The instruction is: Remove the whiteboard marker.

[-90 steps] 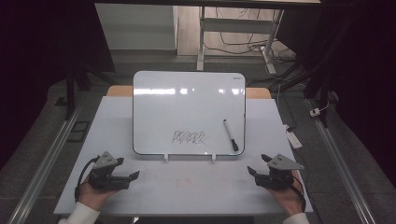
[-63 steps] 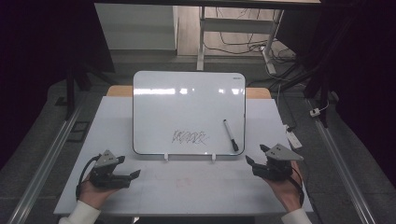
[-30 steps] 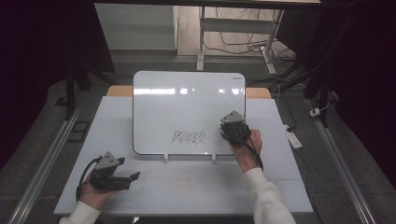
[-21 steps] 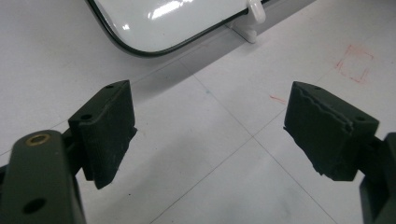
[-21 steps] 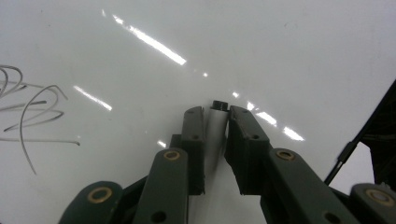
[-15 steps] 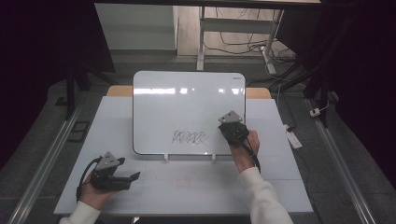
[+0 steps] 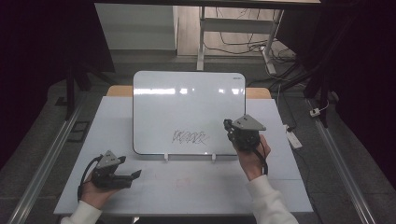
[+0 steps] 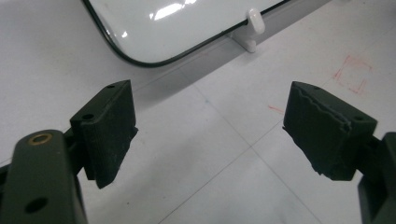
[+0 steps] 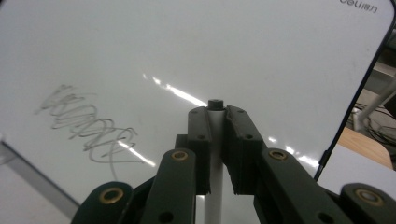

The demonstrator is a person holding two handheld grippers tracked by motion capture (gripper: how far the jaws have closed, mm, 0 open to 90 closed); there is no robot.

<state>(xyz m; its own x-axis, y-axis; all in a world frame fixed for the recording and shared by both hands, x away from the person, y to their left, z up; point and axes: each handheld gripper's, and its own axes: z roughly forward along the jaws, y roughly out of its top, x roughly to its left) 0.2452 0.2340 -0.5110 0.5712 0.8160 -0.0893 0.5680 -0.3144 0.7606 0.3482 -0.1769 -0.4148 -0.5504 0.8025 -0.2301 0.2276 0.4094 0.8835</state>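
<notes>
A white whiteboard (image 7: 187,100) lies on the pale table (image 7: 187,191), with a grey scribble (image 7: 189,137) near its lower edge. My right gripper (image 7: 229,126) hovers over the board's lower right part, to the right of the scribble. In the right gripper view the right gripper (image 9: 215,112) is shut on a white marker (image 9: 214,140) whose black end (image 9: 215,103) pokes out past the pads, with the whiteboard (image 9: 233,51) and scribble (image 9: 88,123) behind. My left gripper (image 7: 134,175) rests at the table's front left, and in its own view the left gripper (image 8: 210,130) stands open on nothing.
Two white clips (image 7: 166,157) hold the board's near edge, and one clip (image 8: 254,18) appears in the left gripper view. Faint red marks (image 7: 187,179) lie on the table in front. A white block (image 7: 293,138) sits off the table's right edge. Cables trail on the floor behind.
My right gripper left the table's front right, reached the marker lying on the board's right side, shut on it and lifted it off. The left gripper has stayed put.
</notes>
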